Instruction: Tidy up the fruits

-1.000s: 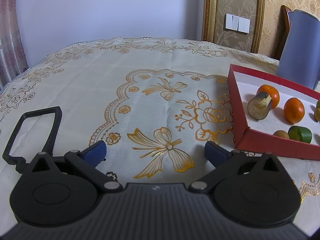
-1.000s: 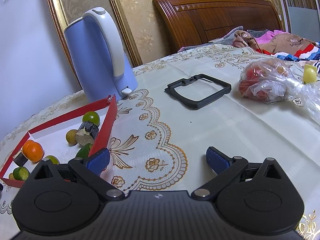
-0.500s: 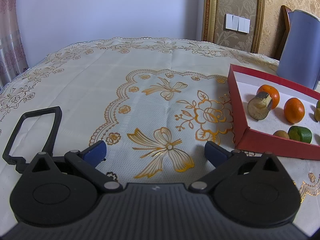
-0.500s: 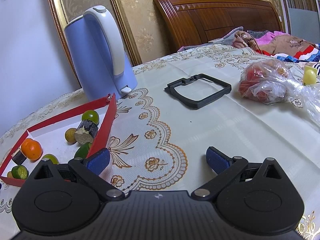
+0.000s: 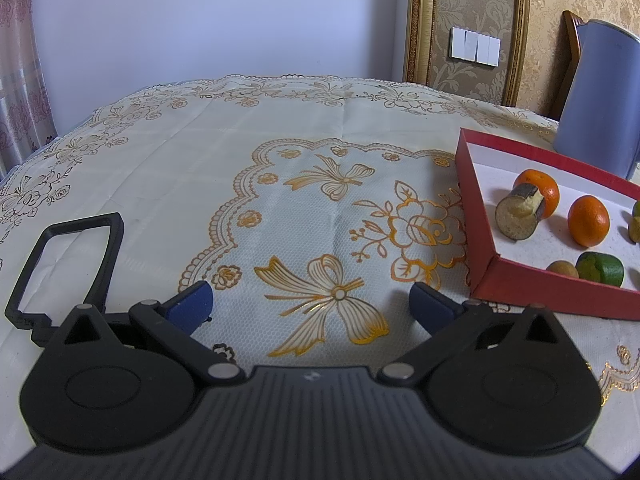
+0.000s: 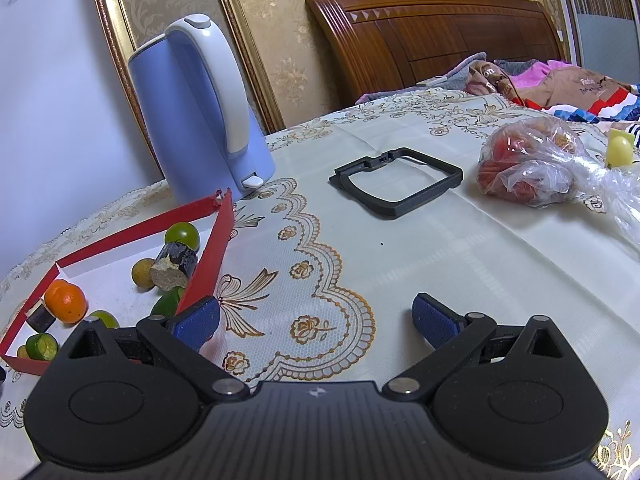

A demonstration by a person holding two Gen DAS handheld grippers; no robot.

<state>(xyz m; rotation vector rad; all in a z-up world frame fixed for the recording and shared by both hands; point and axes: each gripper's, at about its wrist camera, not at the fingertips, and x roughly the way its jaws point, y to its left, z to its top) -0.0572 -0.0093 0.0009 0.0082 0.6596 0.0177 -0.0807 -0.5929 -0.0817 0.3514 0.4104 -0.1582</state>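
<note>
Left gripper (image 5: 310, 306): fingers spread wide, nothing between them, low over the tablecloth (image 5: 240, 184). A black frame (image 5: 64, 268) lies flat at its 10 o'clock, probably a parking mark. I judge the spread is kept ready for a grasp.

At 2 o'clock of the left gripper sits the red tray (image 5: 476, 216), shallow walls, white floor. Contents seen from here: two oranges (image 5: 588, 220), a dark cut cylinder piece (image 5: 518, 216) touching the farther orange, a green fruit (image 5: 602, 267) with a small brownish one just beside it.

Right gripper (image 6: 316, 318): fingers likewise spread, holding nothing; left fingertip just beside the tray's near wall. The tray lies at its 10 o'clock, more green fruits (image 6: 182, 234) inside. Blue kettle (image 6: 200, 112) at 11 o'clock, behind the tray. A second black frame (image 6: 396, 184) at 12 o'clock.

At 2 o'clock: a plastic bag (image 6: 532, 164) of red fruit, well apart from the tray. Whether it belongs in the tray, I cannot tell.
</note>
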